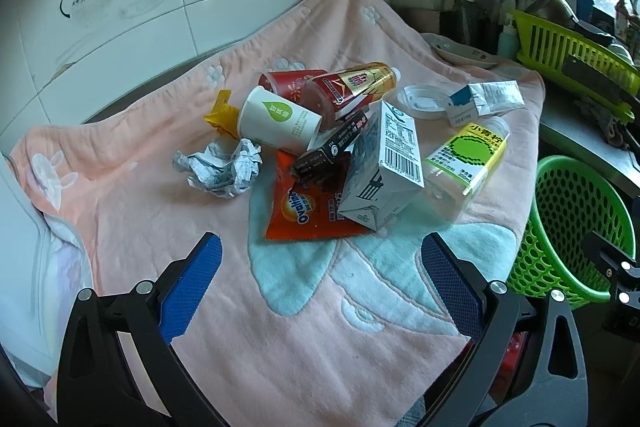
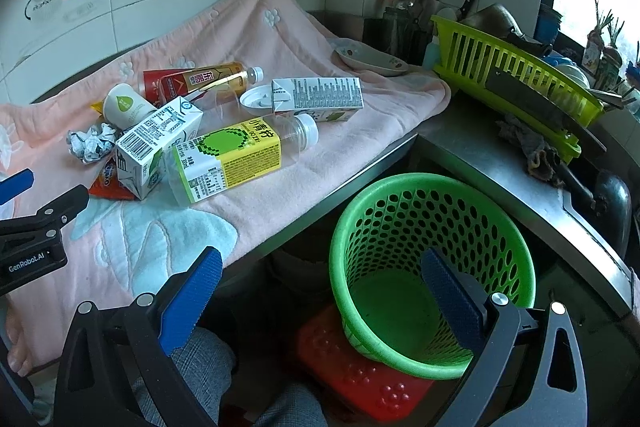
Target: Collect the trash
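Left gripper point(image 1: 321, 269): held wide apart, nothing gripped between the two blue-padded fingers point(image 1: 192, 287).
Left gripper pose: pointed forward and slightly down; its black frame is seen at the lower edge of the left wrist view.
Left gripper from the right wrist view: its black body point(image 2: 36, 247) and a blue fingertip are seen at the left edge.
Right gripper point(image 2: 321, 273): spread wide, nothing clasped between the blue pads point(image 2: 190, 303).
Right gripper pose: tilted downward.
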Demonstrator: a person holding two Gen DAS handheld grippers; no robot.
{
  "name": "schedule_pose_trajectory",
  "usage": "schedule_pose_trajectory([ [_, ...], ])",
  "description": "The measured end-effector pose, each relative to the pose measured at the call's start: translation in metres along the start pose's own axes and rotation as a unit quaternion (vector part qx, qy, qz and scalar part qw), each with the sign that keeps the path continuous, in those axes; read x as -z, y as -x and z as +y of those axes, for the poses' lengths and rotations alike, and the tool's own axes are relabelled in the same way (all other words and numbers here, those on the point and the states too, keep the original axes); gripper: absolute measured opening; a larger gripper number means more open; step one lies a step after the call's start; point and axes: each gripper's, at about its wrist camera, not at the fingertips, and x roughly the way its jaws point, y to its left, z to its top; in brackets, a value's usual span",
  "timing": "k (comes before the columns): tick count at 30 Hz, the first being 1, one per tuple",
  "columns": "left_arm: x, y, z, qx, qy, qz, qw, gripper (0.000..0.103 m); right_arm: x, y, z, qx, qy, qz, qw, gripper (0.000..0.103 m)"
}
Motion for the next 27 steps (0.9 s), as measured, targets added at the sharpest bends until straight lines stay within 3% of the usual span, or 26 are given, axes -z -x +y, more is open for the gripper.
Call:
schedule_pose_trajectory([
  [27, -0.025, -0.033, 0.005, -0.006, -0.004, 0.03, 0.9995, 0.098, -0.037, -0.041, 0.006, -0.015, 0.026, 0.021, 0.999, 0.097],
])
